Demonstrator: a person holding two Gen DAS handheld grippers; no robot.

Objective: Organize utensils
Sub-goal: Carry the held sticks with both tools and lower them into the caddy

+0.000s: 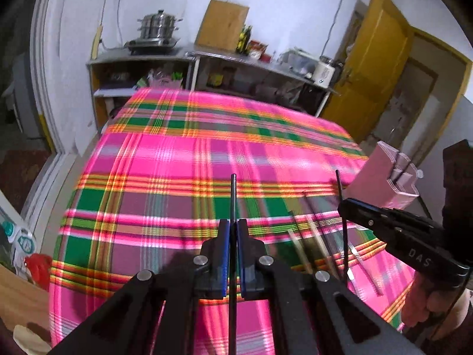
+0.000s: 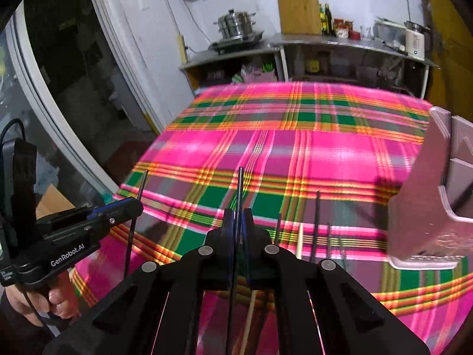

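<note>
Loose chopsticks (image 2: 300, 241) lie beside the pink holder (image 2: 425, 207) on plaid cloth (image 2: 295, 148).

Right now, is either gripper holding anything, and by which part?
Each holds one dark chopstick. The left gripper pinches its chopstick partway along, tip sticking out ahead. The right gripper grips its chopstick likewise.

Pink, green and orange plaid tablecloth (image 1: 183, 159) in the foreground. Behind it, open shelving (image 1: 142, 80) carrying a stacked steel steamer pot (image 1: 158, 25), a wooden board (image 2: 298, 9) against the white wall, and bottles (image 2: 325, 19); yellow door (image 1: 372, 65) at right.
</note>
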